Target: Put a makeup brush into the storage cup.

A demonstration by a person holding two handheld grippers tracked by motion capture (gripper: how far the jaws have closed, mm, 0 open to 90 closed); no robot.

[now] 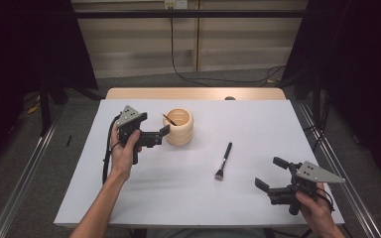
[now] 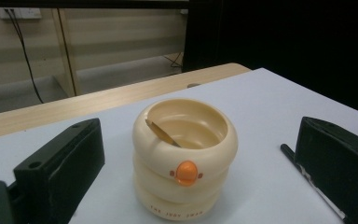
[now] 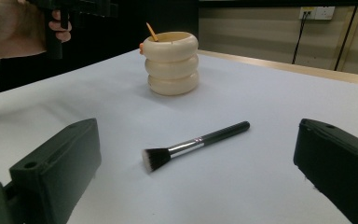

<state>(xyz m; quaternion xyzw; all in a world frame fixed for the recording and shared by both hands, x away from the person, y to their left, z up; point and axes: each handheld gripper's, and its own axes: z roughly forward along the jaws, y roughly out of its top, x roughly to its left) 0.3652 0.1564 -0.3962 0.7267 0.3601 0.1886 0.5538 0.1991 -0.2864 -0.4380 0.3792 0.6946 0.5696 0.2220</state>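
**Inspector A:** Makeup brush (image 1: pixel 223 161) lies flat on the white table (image 1: pixel 188 198), near the middle and a little toward the person's right. Its long axis runs near-to-far: bristle head toward the person, black handle tip pointing away and slightly right. Nothing touches it.

**Inspector B:** Which gripper is nearer?

**Inspector A:** The right gripper (image 1: pixel 270 174). It sits low near the front right corner, with the brush off to its left and slightly farther out. In the right gripper view the brush (image 3: pixel 193 143) lies ahead between the two jaws, crosswise to them, well short of contact. Jaws spread wide, nothing between them.

**Inspector B:** And the left?

**Inspector A:** Left gripper (image 1: pixel 164 130) is raised in the hand, pointing level at the cream ringed holder (image 1: pixel 178 127), jaws spread and empty. In its own view the holder (image 2: pixel 185 156) stands between the jaws, not touched. A thin stick-like item (image 1: pixel 169 119) leans inside it; I cannot tell what it is.

**Inspector B:** Assessment?

**Inspector A:** My judgement: the right hand is placed to go forward for the brush handle, then carry it to the holder.
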